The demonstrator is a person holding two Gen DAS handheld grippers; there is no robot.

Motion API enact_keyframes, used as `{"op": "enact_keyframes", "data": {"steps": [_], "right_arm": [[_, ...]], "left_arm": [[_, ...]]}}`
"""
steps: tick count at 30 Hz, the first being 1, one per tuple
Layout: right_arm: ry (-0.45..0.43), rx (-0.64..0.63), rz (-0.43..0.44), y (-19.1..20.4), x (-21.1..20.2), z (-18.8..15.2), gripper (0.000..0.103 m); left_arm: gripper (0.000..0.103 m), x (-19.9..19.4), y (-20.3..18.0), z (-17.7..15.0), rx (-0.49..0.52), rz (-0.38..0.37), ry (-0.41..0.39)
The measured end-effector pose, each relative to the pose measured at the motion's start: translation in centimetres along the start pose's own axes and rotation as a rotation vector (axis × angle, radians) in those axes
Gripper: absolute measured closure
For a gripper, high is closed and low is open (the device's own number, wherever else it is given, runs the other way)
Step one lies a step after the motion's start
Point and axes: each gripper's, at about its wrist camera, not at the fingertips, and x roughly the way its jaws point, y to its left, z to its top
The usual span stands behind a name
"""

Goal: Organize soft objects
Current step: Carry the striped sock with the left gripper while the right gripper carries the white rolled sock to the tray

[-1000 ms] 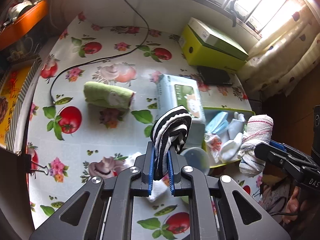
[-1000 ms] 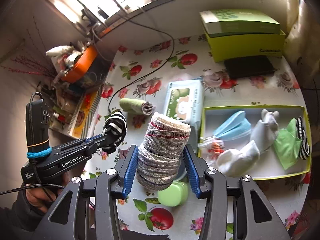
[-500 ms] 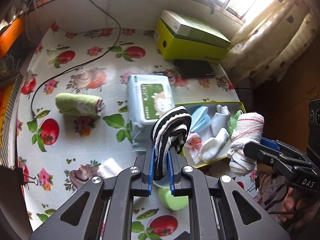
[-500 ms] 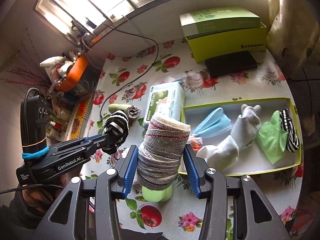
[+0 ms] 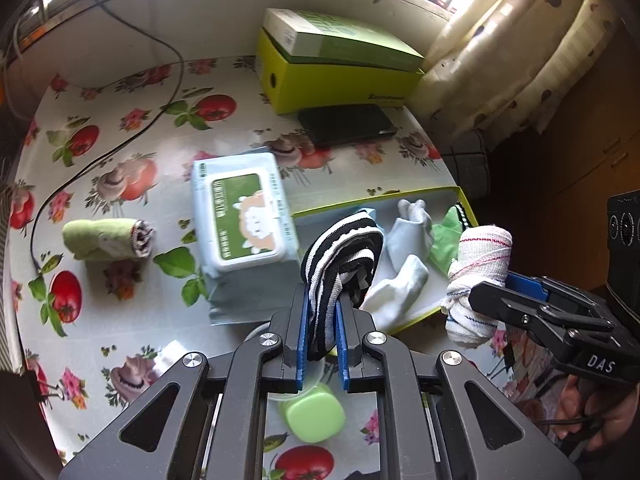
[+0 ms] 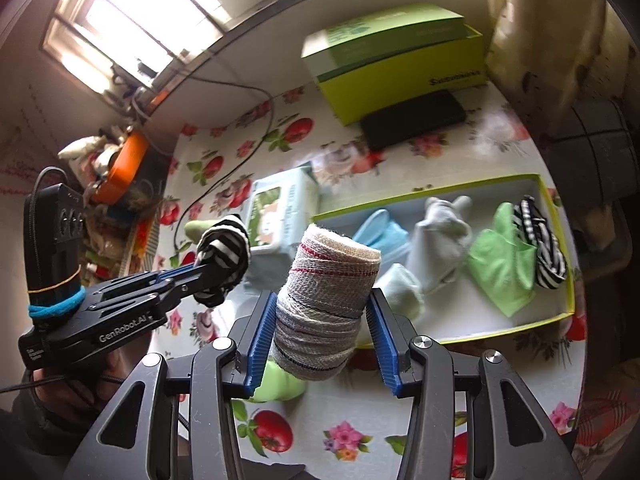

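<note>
Right, I'm clamping the striped sock (image 5: 340, 256) in my left hand-held gripper (image 5: 322, 344), rolled cloth (image 6: 332, 300) in my right hand-held gripper (image 6: 320, 340); aiming both over the tray's (image 6: 440, 188) bare patches before releasing.

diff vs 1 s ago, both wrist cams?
Both hands have carried their loads sideways toward the open box, which now sits nearer the middle of each view. Nothing was picked up or let go. The left gripper stays shut on the striped sock, the right gripper on the rolled cloth. The wipes pack and green roll lie where they were.
</note>
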Motion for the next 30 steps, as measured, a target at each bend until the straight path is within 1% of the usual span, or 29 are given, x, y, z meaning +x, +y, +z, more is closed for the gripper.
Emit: {"op": "enact_keyframes", "data": {"steps": [14, 21, 25, 30], "right_arm": [[-0.029, 0.115, -0.079, -6.5, -1.5, 0.1, 0.058], [-0.032, 0.153, -0.146, -10.0, -1.5, 0.5, 0.058], [-0.019, 0.158, -0.181, -11.6, -0.9, 0.9, 0.058], [0.027, 0.131, -0.207, -12.6, 1.1, 1.2, 0.058]], "left_arm": [[0.091, 2.3, -3.1, 1.2, 0.056, -0.034, 0.042], [0.091, 3.1, -3.7, 1.5, 0.064, -0.041, 0.057], [0.091, 3.7, -4.0, 1.7, 0.068, -0.045, 0.069], [0.091, 4.4, -4.3, 1.9, 0.074, -0.047, 0.080]]}}
